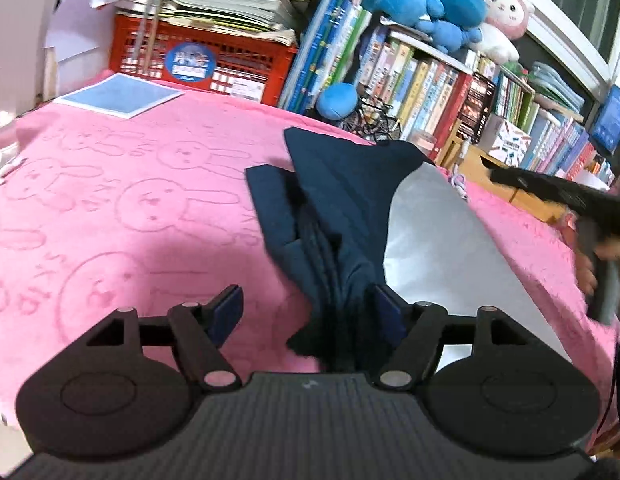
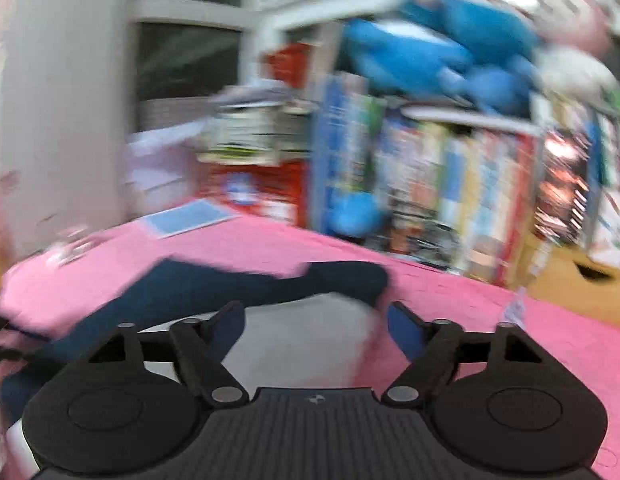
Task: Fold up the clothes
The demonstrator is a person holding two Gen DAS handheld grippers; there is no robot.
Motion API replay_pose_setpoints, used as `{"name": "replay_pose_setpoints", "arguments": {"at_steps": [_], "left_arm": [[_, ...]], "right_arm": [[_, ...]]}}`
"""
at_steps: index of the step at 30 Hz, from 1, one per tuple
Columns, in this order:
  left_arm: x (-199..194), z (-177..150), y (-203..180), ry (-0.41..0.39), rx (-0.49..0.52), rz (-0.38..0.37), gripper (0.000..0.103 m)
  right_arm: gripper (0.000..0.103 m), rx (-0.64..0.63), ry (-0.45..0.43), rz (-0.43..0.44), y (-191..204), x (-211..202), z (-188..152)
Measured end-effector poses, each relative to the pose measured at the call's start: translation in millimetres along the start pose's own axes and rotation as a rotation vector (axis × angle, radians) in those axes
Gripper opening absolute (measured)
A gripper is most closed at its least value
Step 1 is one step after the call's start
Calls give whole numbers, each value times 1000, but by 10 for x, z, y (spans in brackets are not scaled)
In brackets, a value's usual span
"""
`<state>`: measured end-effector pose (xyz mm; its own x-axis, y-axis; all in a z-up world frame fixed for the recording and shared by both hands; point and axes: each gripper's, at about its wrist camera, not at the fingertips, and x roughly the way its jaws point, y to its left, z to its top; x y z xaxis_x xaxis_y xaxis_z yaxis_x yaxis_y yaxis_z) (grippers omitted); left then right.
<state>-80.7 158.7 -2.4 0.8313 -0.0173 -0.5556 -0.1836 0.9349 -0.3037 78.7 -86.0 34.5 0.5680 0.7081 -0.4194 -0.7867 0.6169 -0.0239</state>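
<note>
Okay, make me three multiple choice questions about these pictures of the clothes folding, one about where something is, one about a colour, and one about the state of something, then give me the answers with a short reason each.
1. Where does the blue-and-white sheet lie?
A. on the pink blanket near the red crate
B. on top of the plush toys
C. between the left gripper's fingers

2. What colour is the blanket under the garment?
A. green
B. pink
C. grey

3. How do the left gripper's jaws stand?
A. clamped shut on a book
B. shut with nothing between them
C. apart, with dark cloth draped between them

Answers:
1 A: the left wrist view shows it flat on the blanket in front of the red crate.
2 B: the bunny-embossed cover is pink in both views.
3 C: the fingers stand wide and the navy garment hangs against one only.
</note>
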Motion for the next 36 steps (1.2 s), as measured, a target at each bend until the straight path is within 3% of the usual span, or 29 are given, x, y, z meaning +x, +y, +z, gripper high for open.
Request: {"name": "replay_pose_setpoints", "arguments": {"at_steps": [2,5,9,12,16,18,20,24,25,27,31,36], "left_arm": [[-70,-9,-26,-13,8,22,72],[-204,-11,-67,-50,35,79,71],[-397,53,-159,-149,101,235,67],[-452,219,-375,-198,171,175,69],[-194,425,-838,-238,287,65,71],[71,482,-1021,-207,316,25,71],[349,501,-1181,-167,352,32,70],[836,449,-1226,-95,440,177,70],[948,417,-1185,-73,466,236,75],[1022,349,-1063,-77,495,280,88],[1019,327,-884,-81,487,291,99],[1050,358,-753,-64,432,266,103]], "right_arm": [[70,-70,0,62,288,-179,-70],[70,-151,86,109,632,-99,-284],[67,-185,157,159,975,25,-555],[67,-182,158,205,1149,76,-577],[67,-200,161,225,1336,139,-545],[67,-180,167,240,1345,148,-544],[67,-173,171,249,1349,133,-559],[67,-193,174,263,1401,115,-570],[67,-196,175,269,1403,113,-571],[67,-199,179,281,1404,115,-570],[69,-197,184,292,1401,137,-568],[75,-202,186,306,1415,147,-589]]}}
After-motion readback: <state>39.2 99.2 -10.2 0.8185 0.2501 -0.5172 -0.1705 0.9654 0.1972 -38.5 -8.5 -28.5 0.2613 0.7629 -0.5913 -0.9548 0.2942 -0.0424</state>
